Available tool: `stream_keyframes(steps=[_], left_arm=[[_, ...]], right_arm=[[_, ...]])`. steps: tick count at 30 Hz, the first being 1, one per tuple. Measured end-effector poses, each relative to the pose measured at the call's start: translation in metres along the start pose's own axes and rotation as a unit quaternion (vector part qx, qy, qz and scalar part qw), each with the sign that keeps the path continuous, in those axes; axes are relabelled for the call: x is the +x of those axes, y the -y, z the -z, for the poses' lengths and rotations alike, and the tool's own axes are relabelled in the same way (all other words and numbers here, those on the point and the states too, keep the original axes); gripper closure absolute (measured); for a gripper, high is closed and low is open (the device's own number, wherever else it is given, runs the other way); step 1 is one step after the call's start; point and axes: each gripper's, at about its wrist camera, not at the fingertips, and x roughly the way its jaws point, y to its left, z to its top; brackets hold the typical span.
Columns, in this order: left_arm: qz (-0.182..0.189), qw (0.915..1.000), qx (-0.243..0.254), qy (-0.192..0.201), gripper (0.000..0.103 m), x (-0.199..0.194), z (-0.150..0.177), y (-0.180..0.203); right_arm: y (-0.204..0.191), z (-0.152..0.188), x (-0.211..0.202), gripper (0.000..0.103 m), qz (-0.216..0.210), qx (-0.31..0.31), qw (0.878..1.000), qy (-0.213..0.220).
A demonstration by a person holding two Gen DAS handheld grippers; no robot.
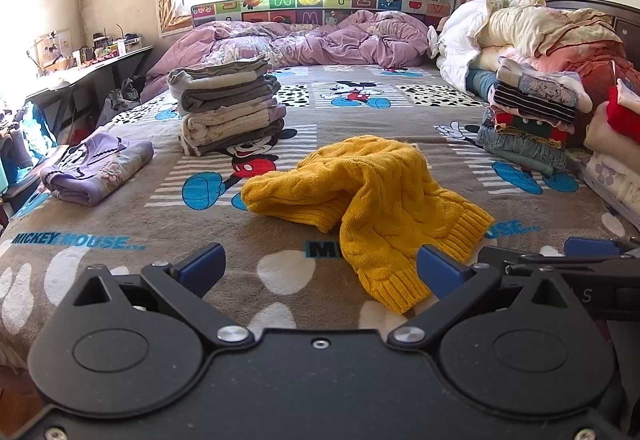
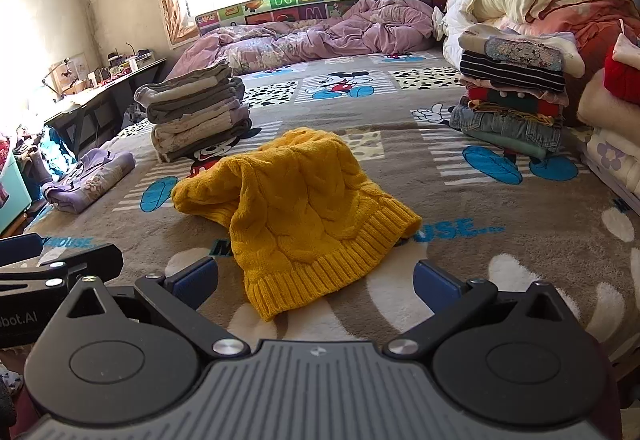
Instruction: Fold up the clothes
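Sweater (image 2: 304, 200) lies crumpled just ahead of hand-held gripper (image 2: 316, 280).

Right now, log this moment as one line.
stage: before grasp | left gripper: open, empty | right gripper: open, empty | mustard-yellow cable-knit sweater: crumpled, unfolded on cartoon-print bed blanket

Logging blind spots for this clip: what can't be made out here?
- Yellow sweater: crumpled, sleeves and neckline hidden in its own folds, both views.
- Desk clutter: too small, glare from the window.
- Folded stack at right: lower garments hidden by those above.
- Person: out of frame.
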Motion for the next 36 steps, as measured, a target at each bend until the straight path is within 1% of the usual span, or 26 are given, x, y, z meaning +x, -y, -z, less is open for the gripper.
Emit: stream_keyframes(steps=[4, 8, 12, 36], left_arm=[[-0.001, 1.0, -0.007, -0.005, 0.0, -0.002, 0.001, -0.003], [-0.002, 0.9998, -0.001, -0.021, 0.0, 0.004, 0.002, 0.0], [0.0, 0.9998, -0.003, -0.02, 0.0, 0.005, 0.003, -0.001], [0.004, 0.9991, -0.008, -0.042, 0.0, 0.018, 0.008, 0.001]], right_arm=[[0.004, -0.001, -0.001, 0.0, -0.002, 0.006, 1.0, 0.006], [0.005, 0.002, 0.0, 0.0, 0.001, 0.003, 1.0, 0.005], [0.006, 0.001, 0.002, 0.0, 0.002, 0.003, 1.0, -0.003], [0.011, 0.003, 0.007, 0.0, 0.012, 0.004, 1.0, -0.017]])
